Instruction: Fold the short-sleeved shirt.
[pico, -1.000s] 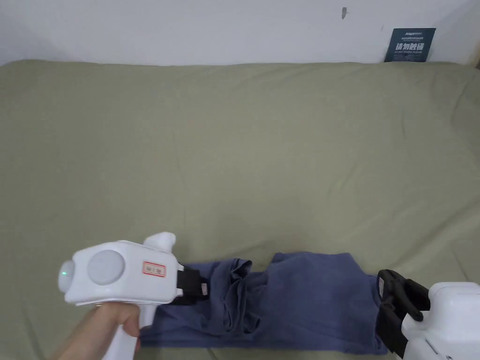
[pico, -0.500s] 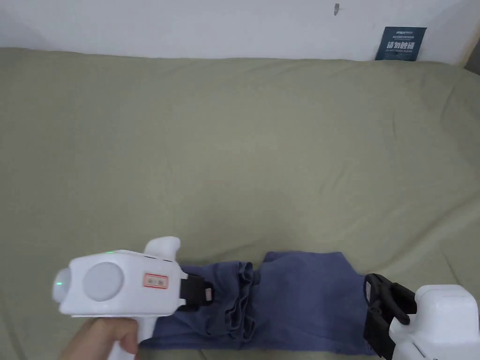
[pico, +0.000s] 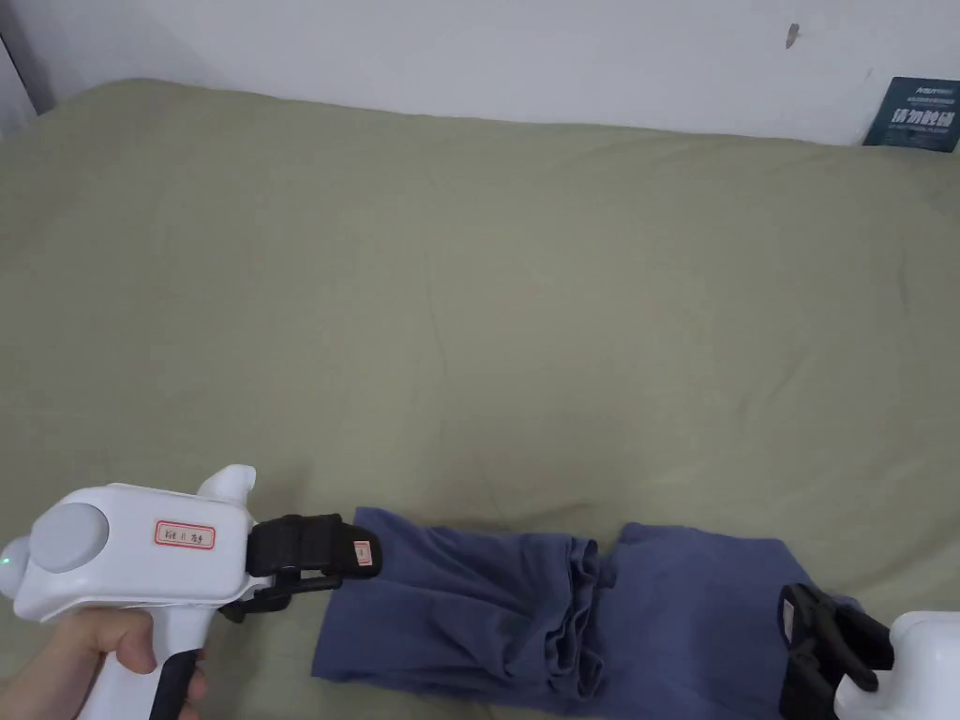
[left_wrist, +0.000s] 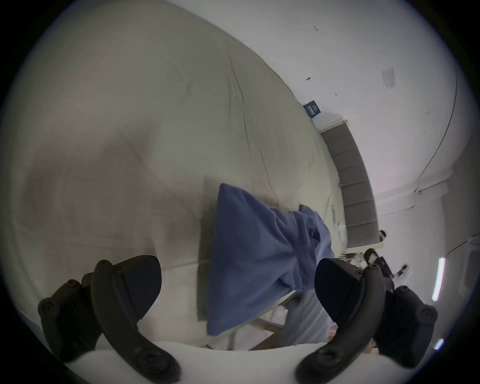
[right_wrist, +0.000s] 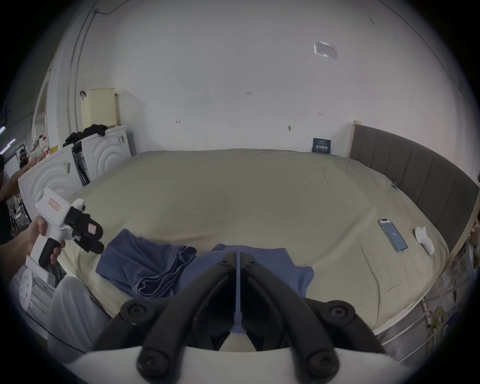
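Left tongs now off shirt

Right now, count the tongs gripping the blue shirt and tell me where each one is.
1. The right tongs are shut on the shirt at its right end. The left tongs are open, off the shirt's left end.

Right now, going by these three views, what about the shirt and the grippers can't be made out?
- Shirt: its near edge is cut off by the head view's bottom border.
- Right gripper: mostly cropped at the head view's corner. In its own view the nearly shut jaws hide the cloth under them, so the grip is unclear.
- Shirt's sleeves: lost in the bunched folds.
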